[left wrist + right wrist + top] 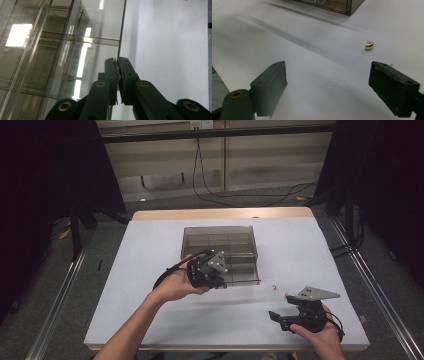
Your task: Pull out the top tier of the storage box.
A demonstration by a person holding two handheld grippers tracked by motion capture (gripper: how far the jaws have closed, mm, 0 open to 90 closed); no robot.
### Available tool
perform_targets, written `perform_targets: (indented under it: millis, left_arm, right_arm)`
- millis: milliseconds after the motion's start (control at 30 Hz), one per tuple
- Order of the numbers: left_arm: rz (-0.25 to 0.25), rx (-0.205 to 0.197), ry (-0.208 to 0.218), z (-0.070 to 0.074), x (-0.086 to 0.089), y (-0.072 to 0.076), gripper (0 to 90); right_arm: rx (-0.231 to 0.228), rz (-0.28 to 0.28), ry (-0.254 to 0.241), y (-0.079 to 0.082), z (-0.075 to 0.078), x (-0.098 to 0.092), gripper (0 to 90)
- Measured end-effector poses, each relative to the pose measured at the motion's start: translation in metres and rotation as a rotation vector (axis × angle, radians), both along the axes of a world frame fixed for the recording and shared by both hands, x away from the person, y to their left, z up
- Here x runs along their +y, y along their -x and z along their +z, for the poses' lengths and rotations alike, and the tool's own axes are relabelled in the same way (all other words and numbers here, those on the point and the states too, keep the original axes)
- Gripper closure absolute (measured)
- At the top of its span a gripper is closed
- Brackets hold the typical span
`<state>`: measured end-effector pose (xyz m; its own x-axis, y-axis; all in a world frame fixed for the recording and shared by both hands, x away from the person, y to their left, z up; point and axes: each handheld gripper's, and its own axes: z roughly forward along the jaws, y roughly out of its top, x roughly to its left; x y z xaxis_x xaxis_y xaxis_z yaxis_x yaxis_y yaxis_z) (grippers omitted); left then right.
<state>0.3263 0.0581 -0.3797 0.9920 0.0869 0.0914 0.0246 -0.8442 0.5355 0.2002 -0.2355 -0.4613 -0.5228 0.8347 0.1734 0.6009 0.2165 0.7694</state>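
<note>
A smoky clear plastic box [220,229] with inner dividers stands at the middle of the white table [150,245]. My left gripper [212,275] is at the box's near edge, and in the left gripper view its jaws [117,61] are shut on the thin edge of a clear panel [122,30], apparently the box's lid. A small shiny gold piece [273,287] lies on the table to the right of the box's front. My right gripper [280,306] rests near the table's front right, open, with the gold piece [369,45] ahead of its jaws [328,75] and apart from them.
The box's corner [342,6] shows at the top of the right gripper view. Black frames and cables stand on the floor behind the table. White table surface stretches to the left of the box and between the two hands.
</note>
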Motion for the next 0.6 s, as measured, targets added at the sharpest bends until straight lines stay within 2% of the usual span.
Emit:
perform_targets:
  millis: [133, 600]
  left_arm:
    - [-0.002, 0.012, -0.001, -0.0003, 0.0008, 0.0012, 86.3]
    - [-0.003, 0.010, 0.003, -0.0006, 0.0017, 0.0010, 86.0]
  right_arm:
    - [0.000, -0.003, 0.000, 0.0002, 0.0001, -0.0003, 14.6]
    - [0.004, 0.001, 0.004, -0.0004, -0.0002, 0.0005, 14.5]
